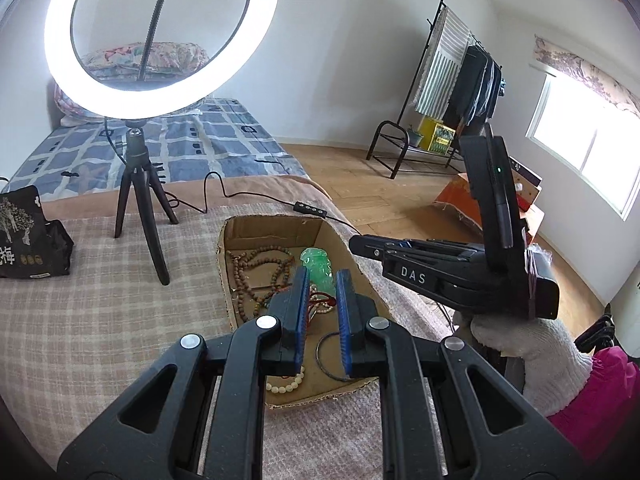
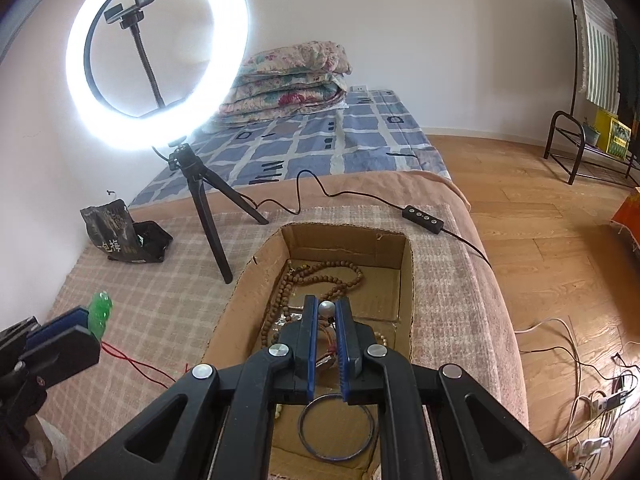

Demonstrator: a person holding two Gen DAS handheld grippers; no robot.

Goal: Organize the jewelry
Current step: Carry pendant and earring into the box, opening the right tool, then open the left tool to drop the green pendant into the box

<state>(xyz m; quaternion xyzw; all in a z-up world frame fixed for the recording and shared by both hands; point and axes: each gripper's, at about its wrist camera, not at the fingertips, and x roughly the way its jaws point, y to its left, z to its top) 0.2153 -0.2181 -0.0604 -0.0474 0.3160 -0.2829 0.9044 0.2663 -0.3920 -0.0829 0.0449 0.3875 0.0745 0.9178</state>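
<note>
On the bed, a checked blanket (image 2: 160,300) carried the cardboard box (image 2: 406,280) of jewelry. Your left gripper (image 2: 86,322) pinched the green pendant (image 2: 100,312) above the blanket, left of the box. Your right gripper (image 2: 326,316) pinched a silver bead (image 2: 326,309) over the box, above the brown bead necklace (image 2: 320,276).

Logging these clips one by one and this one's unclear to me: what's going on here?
A person with a handheld gripper in each hand is sorting jewelry from a cardboard box on a checked blanket. The left gripper holds a green pendant up outside the box, its red cord trailing. The right gripper, over the box, looks closed on a pale round bead. Brown bead strands and a dark bangle lie in the box.
</note>
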